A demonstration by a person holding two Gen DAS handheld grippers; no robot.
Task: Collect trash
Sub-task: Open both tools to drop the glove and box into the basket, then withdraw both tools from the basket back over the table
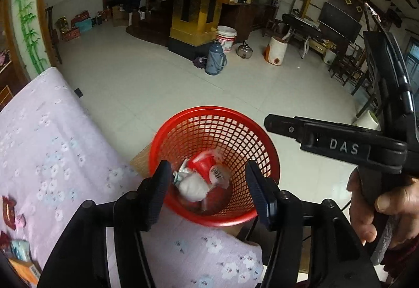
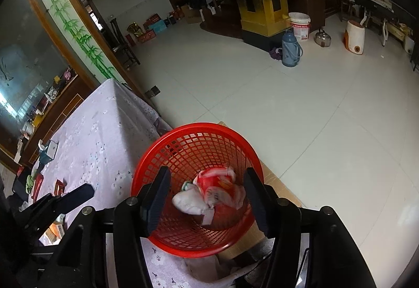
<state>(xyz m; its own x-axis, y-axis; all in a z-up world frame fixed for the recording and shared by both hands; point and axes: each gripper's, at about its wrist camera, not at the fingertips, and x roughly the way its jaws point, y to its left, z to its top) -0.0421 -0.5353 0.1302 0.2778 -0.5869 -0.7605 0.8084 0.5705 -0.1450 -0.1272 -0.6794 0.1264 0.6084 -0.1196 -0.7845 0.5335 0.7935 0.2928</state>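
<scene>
Trash (image 1: 201,178) is lying in the bottom of the red mesh basket (image 1: 209,115), which is sitting just beside the cloth-covered surface (image 1: 52,144): a white wad and red-and-white wrappers. Both the left gripper (image 1: 207,183) and the right gripper (image 2: 207,191) are hovering over it, jaws spread wide and gripping nothing. Several small wrappers (image 2: 59,187) are lying on the surface, so collecting looks only partly done.

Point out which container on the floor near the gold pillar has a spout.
The metal kettle: it alone has a spout. The white bucket and blue flask beside it lack one.
</scene>
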